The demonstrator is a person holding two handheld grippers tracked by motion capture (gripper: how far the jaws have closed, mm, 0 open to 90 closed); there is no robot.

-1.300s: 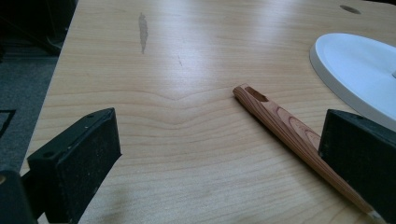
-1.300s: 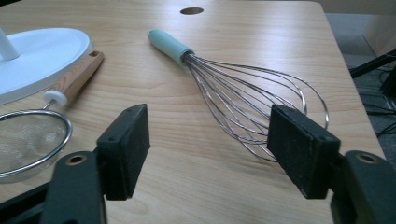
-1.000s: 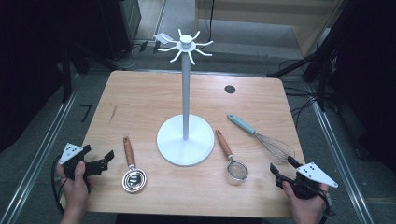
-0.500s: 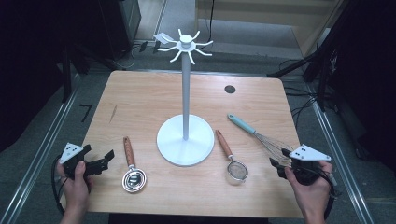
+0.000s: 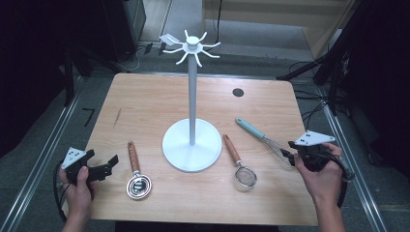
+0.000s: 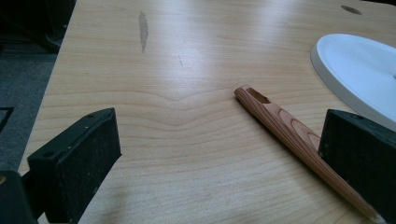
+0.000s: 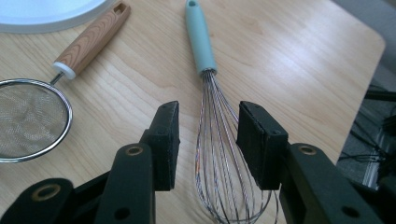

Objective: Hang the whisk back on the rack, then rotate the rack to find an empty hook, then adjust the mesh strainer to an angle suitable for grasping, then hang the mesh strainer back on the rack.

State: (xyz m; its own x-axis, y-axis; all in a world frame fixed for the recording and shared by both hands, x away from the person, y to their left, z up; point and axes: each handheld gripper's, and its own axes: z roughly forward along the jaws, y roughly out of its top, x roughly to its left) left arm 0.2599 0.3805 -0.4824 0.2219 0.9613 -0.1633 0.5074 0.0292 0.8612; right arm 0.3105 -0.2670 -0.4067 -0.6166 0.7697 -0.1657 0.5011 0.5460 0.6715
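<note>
Three utensils: lie flat on the pale wooden table point(image 5: 145, 104), all around the white stand.
Landmark: tall white hook stand point(image 5: 192, 96) with a round base, upright at the table's middle; curved hooks fan out from its top.
Wooden-handled round metal spoon point(image 5: 135, 171): left of the stand's base, near it but apart; bowl toward the person, handle pointing away.
Wooden-handled wire-mesh strainer point(image 5: 240, 164): just right of the base, handle end close to its rim, mesh bowl toward the person.
Teal-handled wire whisk point(image 5: 263, 136): farther right of the stand, beyond the strainer, handle angled toward the stand, wires toward the right table edge.
Left gripper point(image 5: 109, 163): held in the left hand point(image 5: 77, 186) at the table's near left corner, well left of the stand; jaws spread wide, nothing between them. In the left gripper view the spoon's handle runs past the right jaw.
Right gripper point(image 7: 205, 140): held in the right hand point(image 5: 321, 176) right of the stand; jaws parted, straddling the whisk's wires without clamping them.
</note>
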